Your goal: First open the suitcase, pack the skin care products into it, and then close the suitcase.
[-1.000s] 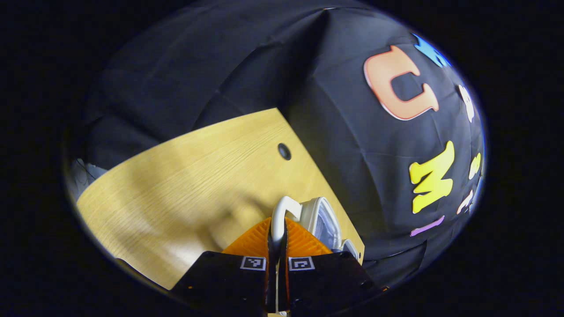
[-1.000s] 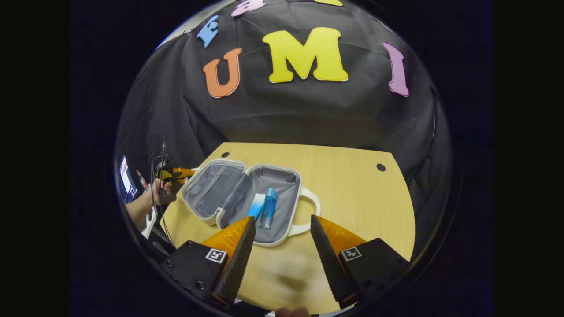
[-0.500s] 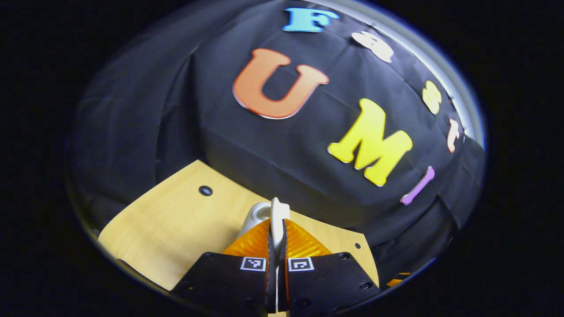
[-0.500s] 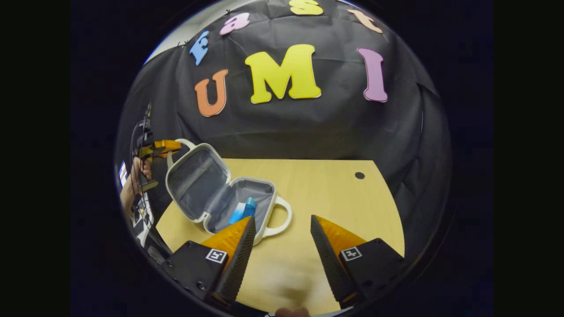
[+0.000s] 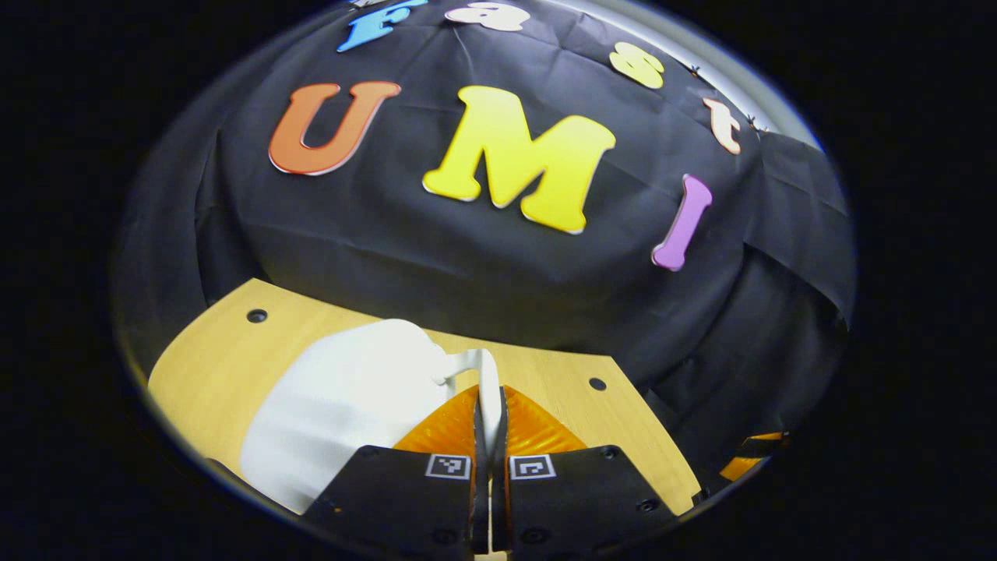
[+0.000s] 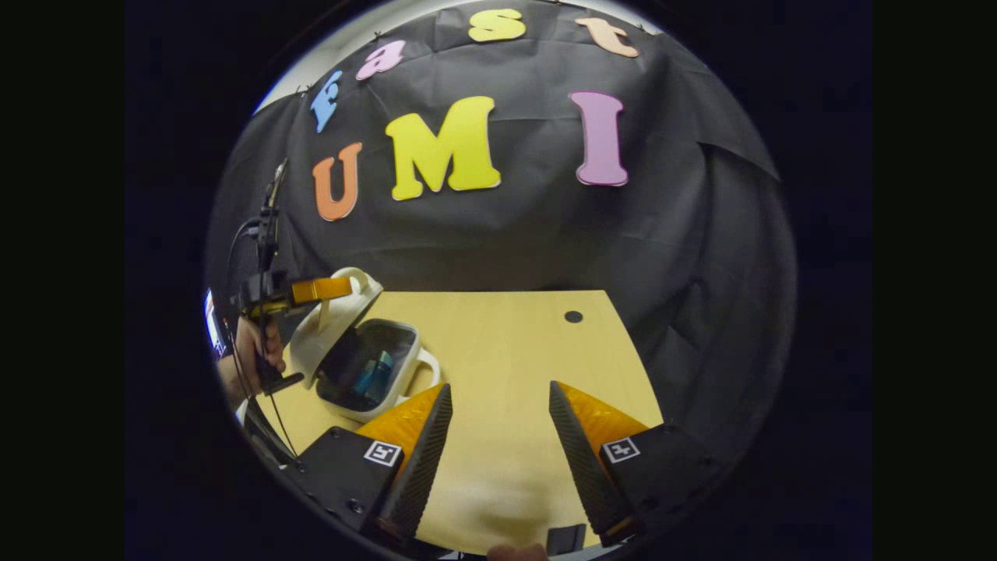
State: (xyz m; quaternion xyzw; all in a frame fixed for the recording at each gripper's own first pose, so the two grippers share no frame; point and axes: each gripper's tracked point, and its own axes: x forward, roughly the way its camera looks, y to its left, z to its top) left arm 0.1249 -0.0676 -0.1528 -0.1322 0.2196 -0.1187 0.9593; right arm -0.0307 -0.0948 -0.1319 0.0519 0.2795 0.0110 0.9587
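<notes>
A small white suitcase (image 6: 366,366) lies on the wooden table (image 6: 514,351), its lid (image 6: 331,323) tilted halfway down over the base. Blue skin care bottles (image 6: 372,377) lie inside on the grey lining. My left gripper (image 5: 489,405) is shut on the lid's white handle (image 5: 484,374), and the lid's white outer shell (image 5: 343,405) spreads out to its left. In the right gripper view that same left gripper (image 6: 315,290) grips the handle from the left, held by a hand (image 6: 249,351). My right gripper (image 6: 498,409) hangs open over the table, to the right of the suitcase, holding nothing.
The table has small round holes (image 6: 573,316) near its far corners. Black cloth wall stands close behind the table. A dark cable (image 6: 265,226) rises behind the left gripper. Bare tabletop stretches to the right of the suitcase.
The left gripper has swung the lid up and over by its handle, from lying flat open to half closed. The right gripper has drifted right, staying open.
</notes>
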